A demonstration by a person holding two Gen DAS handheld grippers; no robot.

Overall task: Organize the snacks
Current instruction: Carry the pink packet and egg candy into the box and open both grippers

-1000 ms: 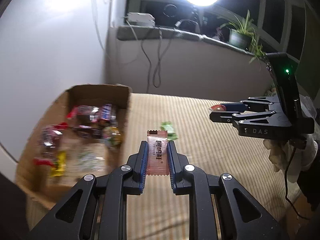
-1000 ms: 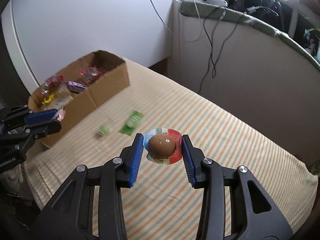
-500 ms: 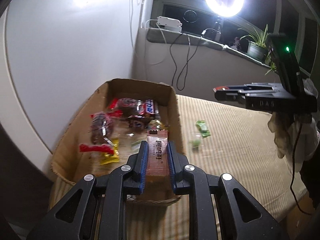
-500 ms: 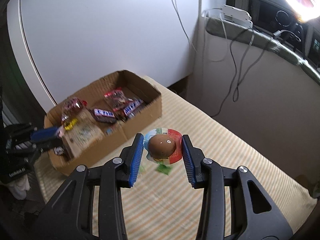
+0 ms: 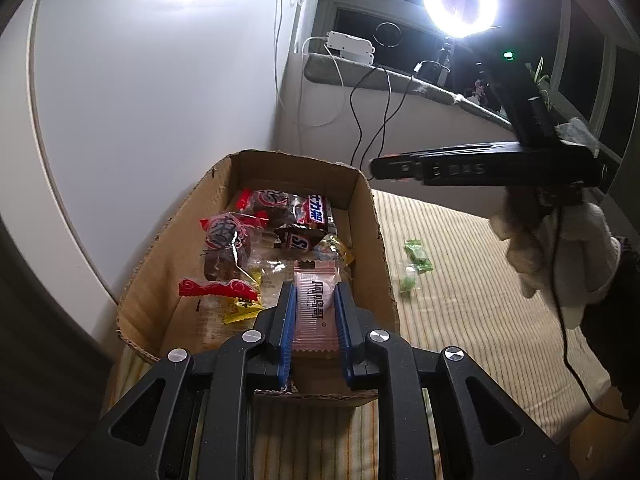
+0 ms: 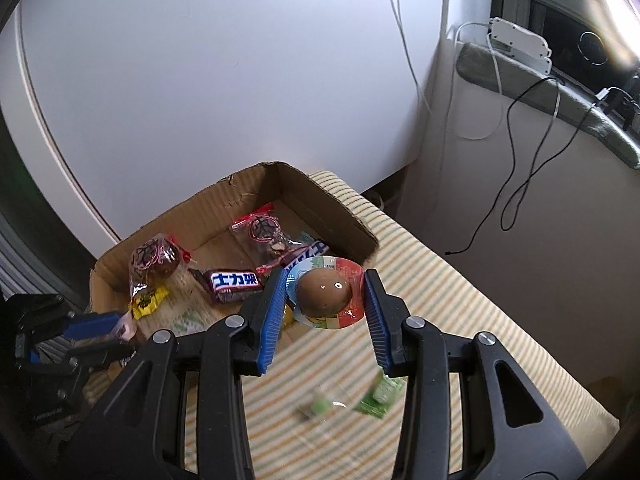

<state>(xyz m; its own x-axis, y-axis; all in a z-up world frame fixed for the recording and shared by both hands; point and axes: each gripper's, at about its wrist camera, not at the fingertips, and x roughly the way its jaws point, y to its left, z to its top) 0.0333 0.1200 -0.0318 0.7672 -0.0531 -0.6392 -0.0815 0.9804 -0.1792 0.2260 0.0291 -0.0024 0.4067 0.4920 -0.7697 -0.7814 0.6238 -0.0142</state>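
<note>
My left gripper is shut on a pink wrapped snack, held above the near end of an open cardboard box that holds several wrapped snacks. My right gripper is shut on a cup snack with a brown egg-shaped dome, hovering over the box's right wall. In the left wrist view the right gripper hangs in the air beyond the box's far right corner, seen side on. In the right wrist view the left gripper shows at the box's near left corner with the pink snack in it.
Two green candies lie on the striped cloth right of the box, also blurred under my right gripper as green candies. A white wall stands behind the box. Cables hang from a sill with a ring light.
Both grippers have swung left from the striped cloth toward the box, each keeping its snack. The left one now hangs over the box's near end; the right one has reached the box's right wall.
</note>
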